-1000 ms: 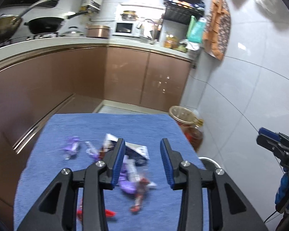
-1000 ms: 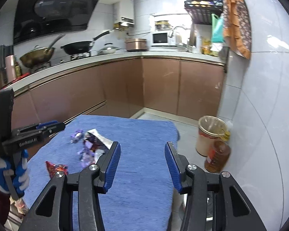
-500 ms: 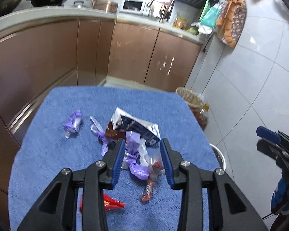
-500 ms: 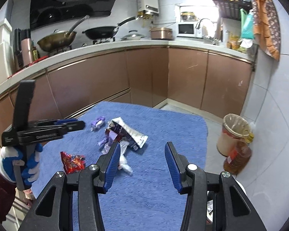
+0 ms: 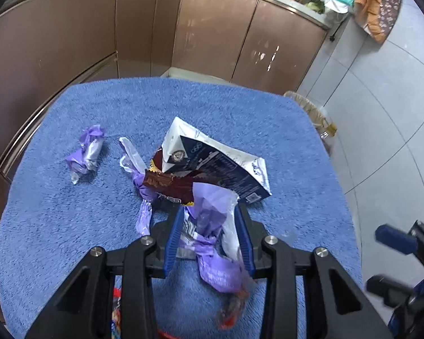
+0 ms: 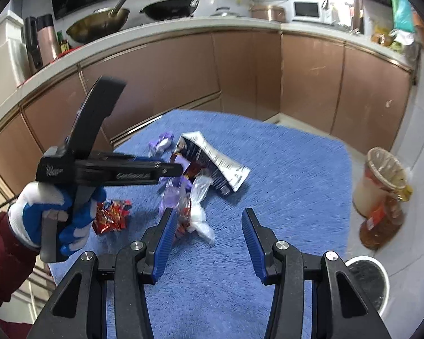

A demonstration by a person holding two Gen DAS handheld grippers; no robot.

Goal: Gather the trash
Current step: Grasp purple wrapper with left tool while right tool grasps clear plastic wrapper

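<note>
Brown kitchen cabinets (image 6: 311,79) behind, blue terry cloth (image 5: 240,118) spread over the table in front. Scattered on that cloth, the trash: flattened white-and-navy carton (image 5: 217,163) in the middle, brown wrapper (image 5: 166,186) tucked against its near edge, small purple wrapper (image 5: 86,152) off alone to the left. Right down on the pile with the left gripper (image 5: 209,226), tipped steeply toward the cloth, jaws parted, blue pads on either side of a crumpled purple wrapper (image 5: 212,206). Touching the pads, maybe, but no squeeze to be seen. Clamped around the left gripper's handle in the right wrist view, a white-and-blue gloved left hand (image 6: 53,214), dark red sleeve behind. Just beside that hand, flat on the cloth, a red wrapper (image 6: 111,217). Over to the right gripper (image 6: 209,243): jaws wide, nothing between them, only bare blue cloth underneath, with a scrap of white plastic (image 6: 200,217) just off its left finger. Off the table's right edge, down on the tiled floor, a lined waste basket (image 6: 381,186) with an oil bottle (image 6: 381,226) leaning close against it. Nearer the camera, a round white bin (image 6: 364,279).
</note>
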